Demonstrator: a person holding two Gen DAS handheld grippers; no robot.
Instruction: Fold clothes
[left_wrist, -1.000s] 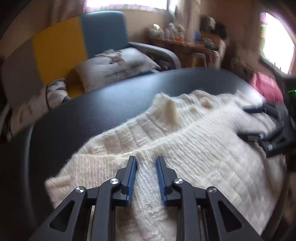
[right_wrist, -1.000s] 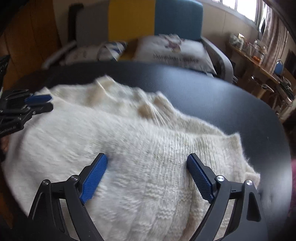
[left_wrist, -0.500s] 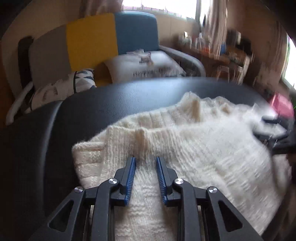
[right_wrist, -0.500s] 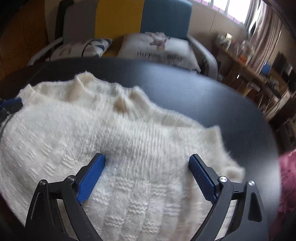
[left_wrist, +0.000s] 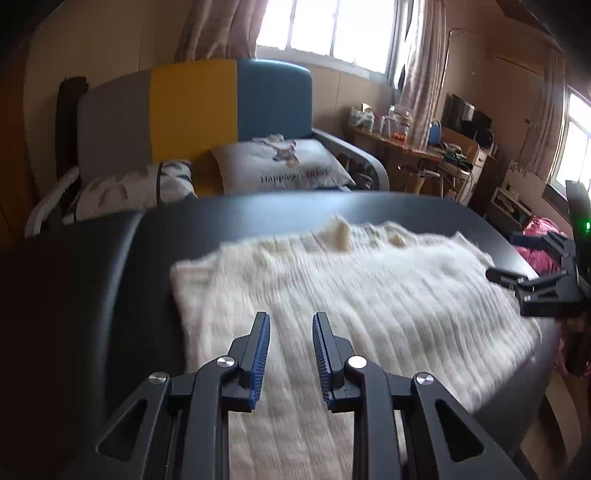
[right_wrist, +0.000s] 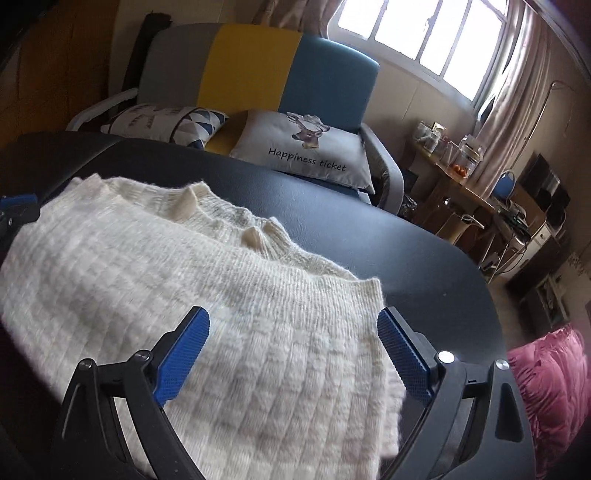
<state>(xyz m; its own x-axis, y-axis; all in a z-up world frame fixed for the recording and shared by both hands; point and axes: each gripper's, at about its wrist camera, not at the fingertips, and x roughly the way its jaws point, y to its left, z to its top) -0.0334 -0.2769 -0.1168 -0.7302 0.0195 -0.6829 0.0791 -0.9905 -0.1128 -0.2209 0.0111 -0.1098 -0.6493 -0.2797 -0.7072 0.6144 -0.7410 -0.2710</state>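
So the cream knit sweater (right_wrist: 192, 295) is lying spread on the black tabletop (right_wrist: 424, 258), collar toward the far side, and looks maybe folded over once already. Feels like a between-folds moment. Left tool (left_wrist: 290, 334) hangs above the sweater's left part with its pads a narrow gap apart and nothing pinched; right tool (right_wrist: 293, 334) is spread wide over the right edge, also empty. Next move, I reckon: drop down, pinch an edge each, and carry it across evenly.

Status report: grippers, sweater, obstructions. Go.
Left gripper and right gripper open, empty, above sweater. Sweater lying on black table. Nothing in the way.
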